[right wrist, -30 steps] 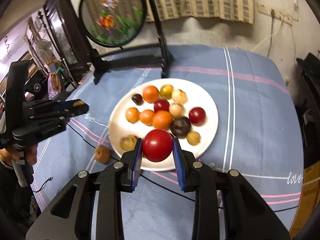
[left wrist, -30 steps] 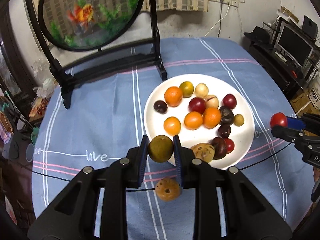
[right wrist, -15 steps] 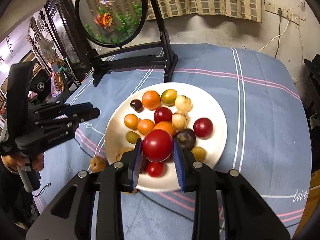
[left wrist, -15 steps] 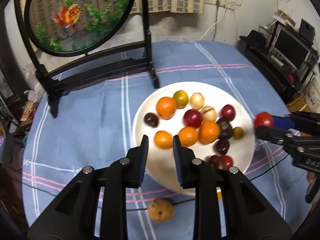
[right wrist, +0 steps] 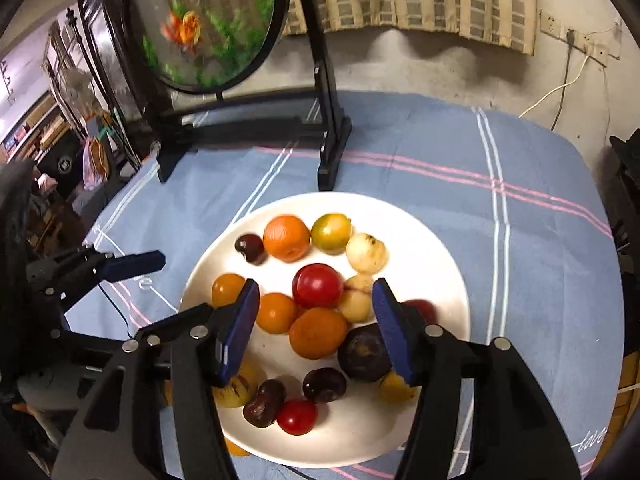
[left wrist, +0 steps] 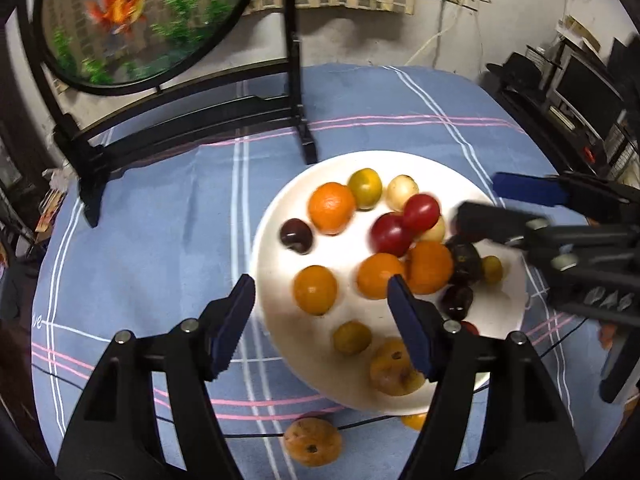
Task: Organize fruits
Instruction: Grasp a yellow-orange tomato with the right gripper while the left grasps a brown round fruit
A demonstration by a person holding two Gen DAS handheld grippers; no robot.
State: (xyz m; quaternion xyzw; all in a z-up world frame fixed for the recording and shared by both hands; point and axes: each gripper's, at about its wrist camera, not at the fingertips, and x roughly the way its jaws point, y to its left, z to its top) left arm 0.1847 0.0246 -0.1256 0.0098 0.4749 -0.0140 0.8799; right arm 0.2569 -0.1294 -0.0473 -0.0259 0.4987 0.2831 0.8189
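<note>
A white plate on the blue cloth holds several fruits: oranges, red and dark plums, pale and yellow-green ones. My left gripper is open and empty over the plate's near-left part; a small yellow-green fruit lies just beyond it. My right gripper is open and empty above the plate; it also shows in the left wrist view. A red fruit lies on the pile. A brown spotted fruit lies on the cloth off the plate.
A black stand with a round goldfish screen stands at the back of the table. A thin black cable crosses the cloth near the plate's front. Shelves and monitors lie beyond the right edge.
My left gripper released the yellow-green fruit onto the plate and opened wide. My right gripper moved over the plate, opened and let the red fruit go onto the pile.
</note>
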